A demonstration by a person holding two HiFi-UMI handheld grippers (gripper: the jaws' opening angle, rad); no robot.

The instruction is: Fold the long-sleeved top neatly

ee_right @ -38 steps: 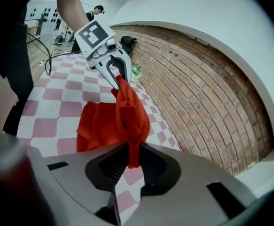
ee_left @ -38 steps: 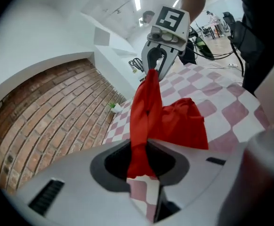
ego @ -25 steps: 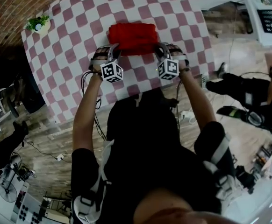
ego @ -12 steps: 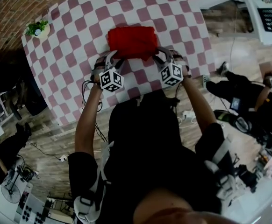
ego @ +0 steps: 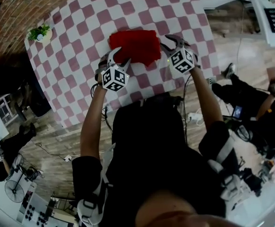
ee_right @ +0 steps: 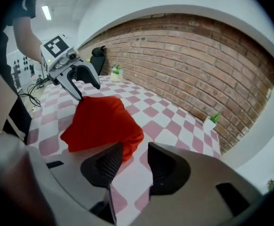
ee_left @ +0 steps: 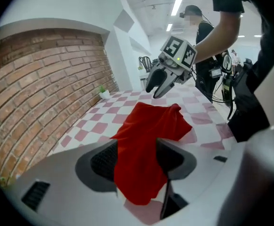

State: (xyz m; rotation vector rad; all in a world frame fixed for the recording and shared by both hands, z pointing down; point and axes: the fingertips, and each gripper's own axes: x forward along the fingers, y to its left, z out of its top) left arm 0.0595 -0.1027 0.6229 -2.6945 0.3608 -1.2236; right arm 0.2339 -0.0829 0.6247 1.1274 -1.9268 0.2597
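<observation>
Head view shows me the red top [ego: 135,45] lying folded on the checkered worktop [ego: 81,27], the left gripper [ego: 119,59] and right gripper [ego: 170,41] just opened and released at its near corners, so I judge this fold set down.

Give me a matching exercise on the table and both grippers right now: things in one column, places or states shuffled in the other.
Things:
1 red top
2 potted plant
3 left gripper
4 right gripper

Places or states:
A open, at the top's near-left corner, red cloth seen between its jaws
B at the table's far-left corner
C open, beside the top's right edge
D folded, lying mid-table

Pairs: 1-D, 2-B, 3-A, 4-C.

Both grippers' jaws have just been opening.
</observation>
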